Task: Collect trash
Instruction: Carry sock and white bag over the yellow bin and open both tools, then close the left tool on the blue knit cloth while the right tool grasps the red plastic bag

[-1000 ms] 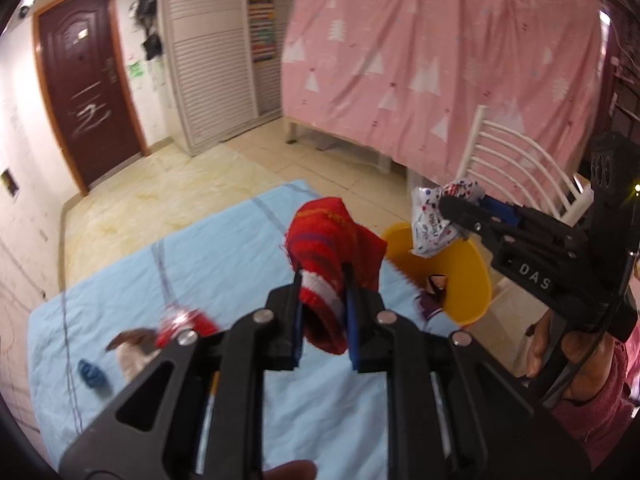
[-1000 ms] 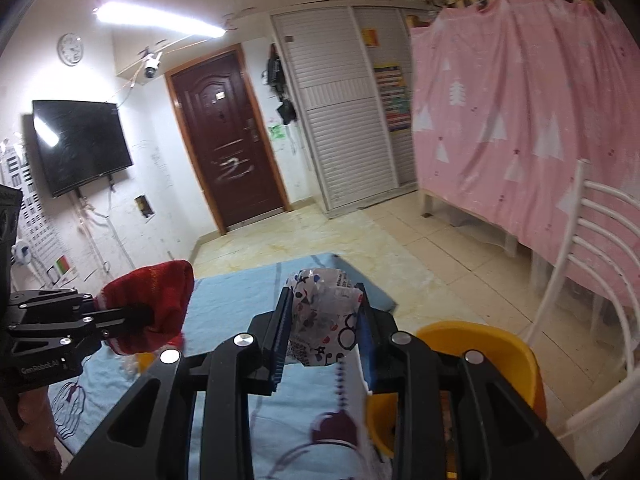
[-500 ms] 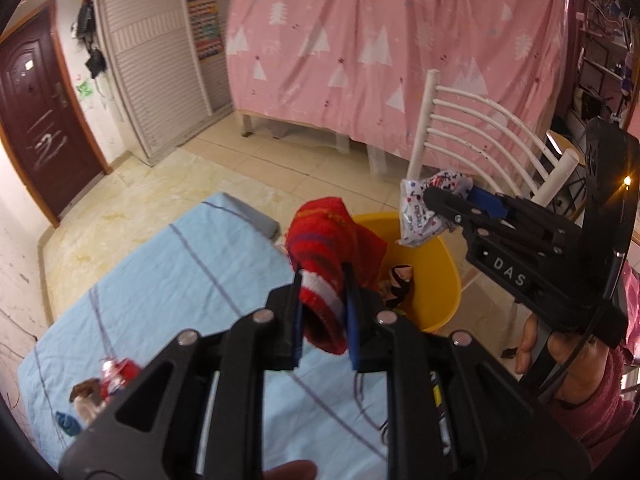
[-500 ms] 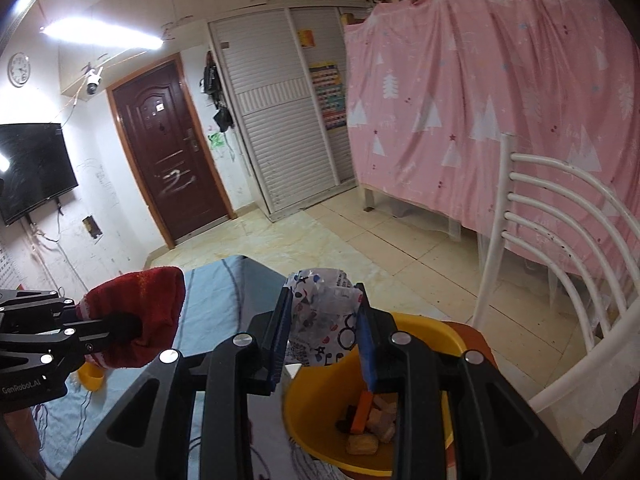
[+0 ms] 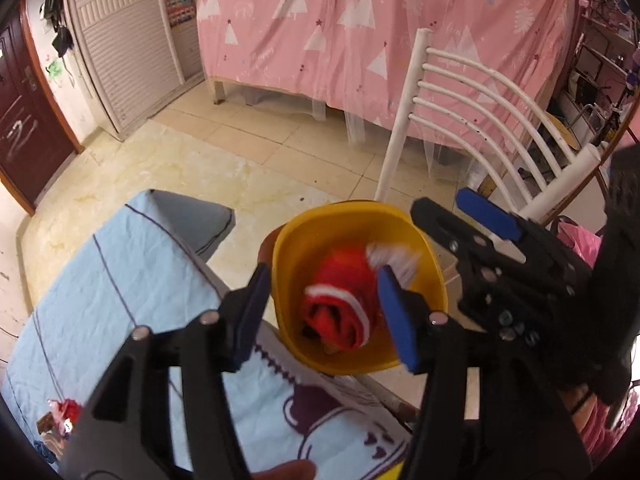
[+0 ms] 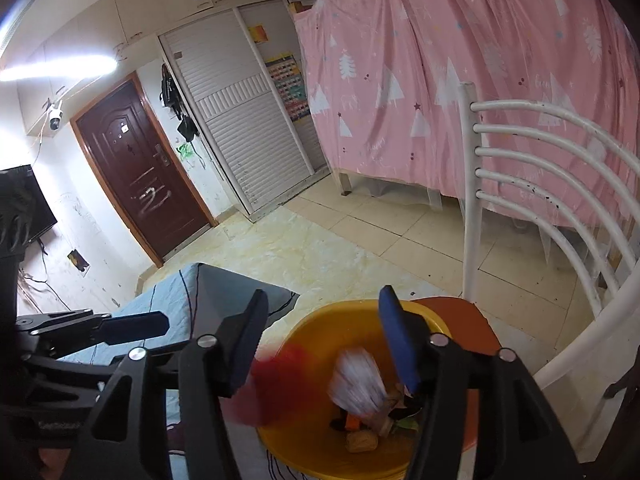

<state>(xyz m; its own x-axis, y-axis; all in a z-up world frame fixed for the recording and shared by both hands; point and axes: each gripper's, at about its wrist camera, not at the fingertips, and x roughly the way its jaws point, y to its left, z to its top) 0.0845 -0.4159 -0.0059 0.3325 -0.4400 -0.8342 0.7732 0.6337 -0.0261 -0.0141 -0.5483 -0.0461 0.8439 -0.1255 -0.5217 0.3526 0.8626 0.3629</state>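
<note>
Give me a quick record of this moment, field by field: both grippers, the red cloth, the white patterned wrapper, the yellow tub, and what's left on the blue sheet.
left gripper: open, jaws just opened, nothing pressed between the pads
right gripper: open, jaws just opened, nothing gripped
red cloth: released, in the tub, blurred
white wrapper: blurred, dropping into the tub
yellow tub: beside the sheet's edge, holds scraps too
blue sheet: small red and white litter remains near its lower left edge

White chair [image 6: 556, 184], pink curtain [image 5: 360, 28], dark door [image 6: 140, 176], slatted wardrobe [image 6: 244, 128]
</note>
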